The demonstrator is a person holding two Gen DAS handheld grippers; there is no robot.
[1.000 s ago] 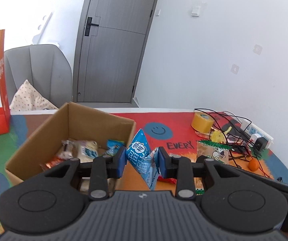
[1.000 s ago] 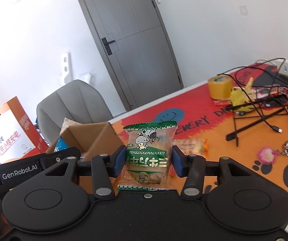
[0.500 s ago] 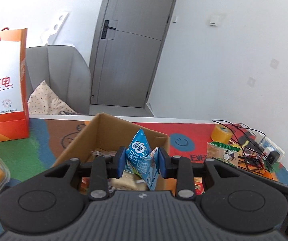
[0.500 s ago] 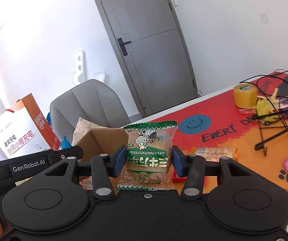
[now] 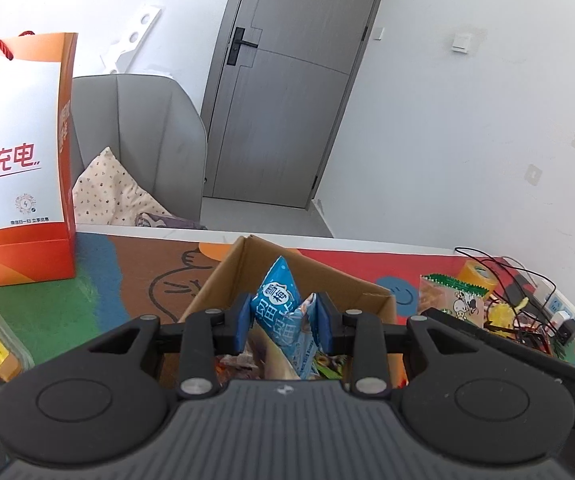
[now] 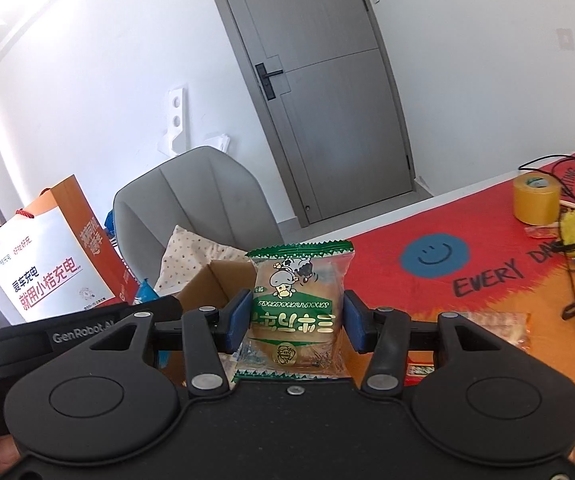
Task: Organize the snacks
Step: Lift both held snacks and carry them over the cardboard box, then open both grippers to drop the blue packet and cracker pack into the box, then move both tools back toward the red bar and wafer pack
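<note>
My left gripper is shut on a blue triangular snack pouch and holds it over the open cardboard box, which has several snack packets inside. My right gripper is shut on a green-and-clear cake packet with a cartoon cow on it, held just right of the box. That packet also shows in the left wrist view, beside the box's right wall.
An orange-and-white paper bag stands at the table's left. A grey chair with a dotted cushion is behind. A yellow tape roll, cables and small items lie at the right. Loose snack packets lie on the colourful mat.
Both grippers have moved left toward the box with their packets still held. The blue pouch is now over the box interior, and the paper bag has come further into view.
</note>
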